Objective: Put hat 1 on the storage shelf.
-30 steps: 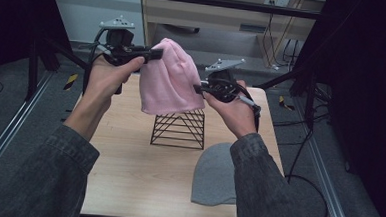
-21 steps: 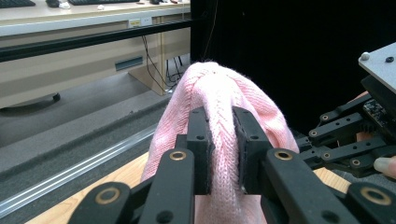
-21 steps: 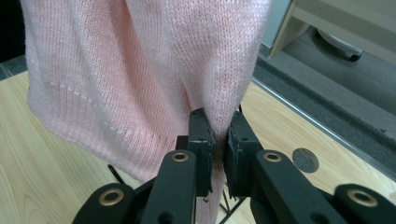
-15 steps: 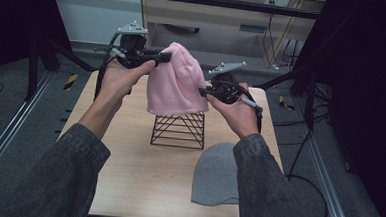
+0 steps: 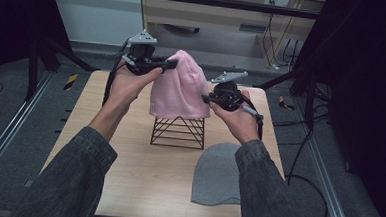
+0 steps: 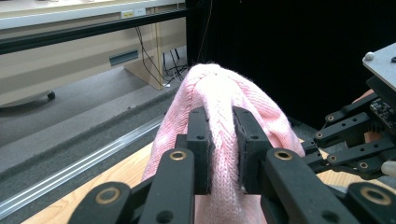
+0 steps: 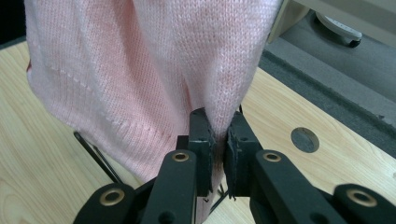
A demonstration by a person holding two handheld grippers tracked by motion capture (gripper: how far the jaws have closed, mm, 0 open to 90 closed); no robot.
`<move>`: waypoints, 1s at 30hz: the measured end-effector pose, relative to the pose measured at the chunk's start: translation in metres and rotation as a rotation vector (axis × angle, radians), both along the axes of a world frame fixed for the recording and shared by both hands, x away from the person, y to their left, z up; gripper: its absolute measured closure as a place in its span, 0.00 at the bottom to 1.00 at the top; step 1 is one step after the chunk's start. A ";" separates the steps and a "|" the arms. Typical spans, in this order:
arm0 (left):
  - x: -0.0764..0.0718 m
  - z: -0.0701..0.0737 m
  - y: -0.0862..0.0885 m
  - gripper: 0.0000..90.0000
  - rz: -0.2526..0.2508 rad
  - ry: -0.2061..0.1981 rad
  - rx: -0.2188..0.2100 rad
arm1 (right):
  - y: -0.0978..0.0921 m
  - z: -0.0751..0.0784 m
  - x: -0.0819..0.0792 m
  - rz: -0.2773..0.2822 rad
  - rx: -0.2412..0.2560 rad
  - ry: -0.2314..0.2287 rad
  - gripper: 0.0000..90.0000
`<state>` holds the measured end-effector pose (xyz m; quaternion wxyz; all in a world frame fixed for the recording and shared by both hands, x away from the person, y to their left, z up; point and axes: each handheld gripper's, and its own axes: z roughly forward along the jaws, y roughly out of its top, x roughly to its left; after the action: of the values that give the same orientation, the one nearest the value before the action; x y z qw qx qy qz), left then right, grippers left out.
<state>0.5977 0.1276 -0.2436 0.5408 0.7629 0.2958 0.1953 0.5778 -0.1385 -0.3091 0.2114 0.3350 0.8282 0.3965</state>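
— What do you see from above?

— I hold the pink knitted beanie (image 5: pixel 178 87) up over the black wire pyramid stand (image 5: pixel 178 131), which sits mid-way along the pale wooden table (image 5: pixel 128 155). My left gripper (image 5: pixel 169 64) pinches the hat near its crown; my right gripper (image 5: pixel 206 96) pinches it lower down, at its right edge near the hem. A grey knitted beanie (image 5: pixel 216 173) lies flat on the table, in front of the stand and to its right.

— And along your left gripper?

— My two black jaws are clamped on a ridge of the pink beanie (image 6: pixel 219 135) just below its rounded top, wool squeezed between the pads (image 6: pixel 200 154). The other gripper shows at the right edge.

— And along the right one?

— There my jaws are closed on a fold of the pink knit (image 7: pixel 140 70), the fabric hanging above them. Thin black wires of the stand (image 7: pixel 98 158) show beneath the hem, with the wooden table (image 7: pixel 42 168) under it all.
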 end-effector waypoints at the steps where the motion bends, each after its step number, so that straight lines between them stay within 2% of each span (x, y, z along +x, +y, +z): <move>1: -0.001 -0.002 -0.001 0.87 -0.003 0.001 -0.002 | -0.002 -0.004 -0.001 0.000 -0.003 -0.002 0.92; 13: -0.014 -0.023 -0.001 0.87 -0.033 0.000 0.025 | -0.004 -0.027 -0.011 0.016 -0.018 -0.009 0.92; 16: -0.016 -0.028 0.002 0.87 -0.035 0.008 0.005 | -0.003 -0.029 -0.012 0.019 -0.024 -0.003 0.92; 23: -0.023 -0.041 0.006 0.86 -0.041 0.018 0.015 | 0.000 -0.039 -0.015 0.023 -0.043 0.004 0.92; 30: -0.027 -0.048 0.008 0.86 -0.050 0.026 0.016 | 0.000 -0.046 -0.017 0.031 -0.060 0.011 0.92</move>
<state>0.5709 0.1353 -0.2919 0.5353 0.7769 0.2821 0.1741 0.5604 -0.1380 -0.3549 0.2105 0.3181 0.8459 0.3729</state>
